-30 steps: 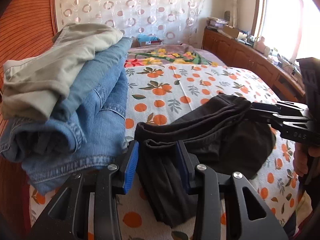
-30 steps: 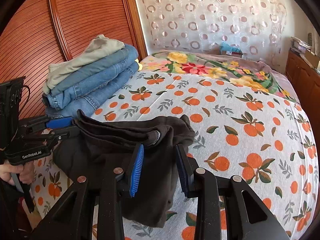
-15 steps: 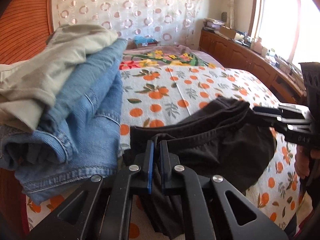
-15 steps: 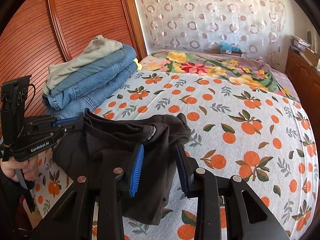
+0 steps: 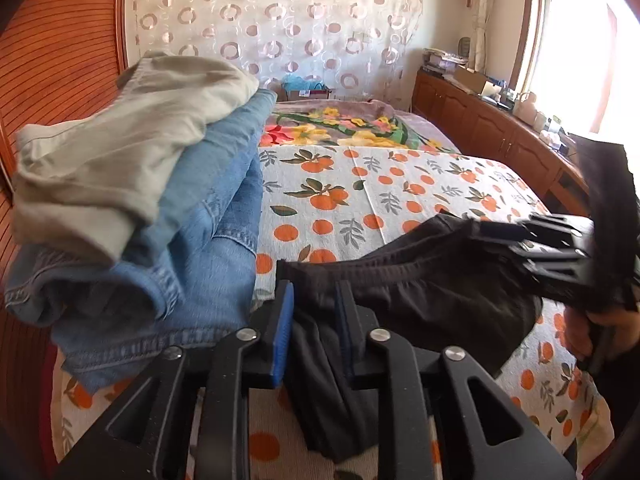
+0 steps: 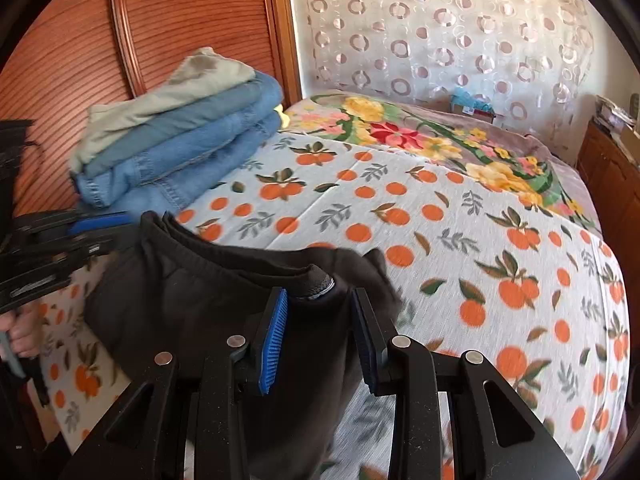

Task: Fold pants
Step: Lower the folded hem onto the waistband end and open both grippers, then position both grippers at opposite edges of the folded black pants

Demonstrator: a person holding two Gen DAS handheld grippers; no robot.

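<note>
Pants: we see dark brown fabric pants [image 6: 192,312] bunched on the orange-print bed sheet [image 6: 460,240].
Left gripper [image 5: 314,316]: fingers just reopened, partly open, waistband between.
Right gripper [image 6: 320,332]: fingers partly closed, gripping the waistband.

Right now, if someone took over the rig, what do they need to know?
Left gripper: jaws have just been opening; waistband cloth sits between them, apparently not pinched.
Right gripper: jaws look clamped on the other end of the waistband.
Pants: dark and bunched at the near edge of the bed, with the waistband stretched between the two grippers.
Stack: folded jeans with a beige pair on top, at the bed's left side by the wooden panel.
Done: those pairs are folded.
Left: regrip with the left gripper, probably; lay the pants flat, fold them and likely add them to the stack.
</note>
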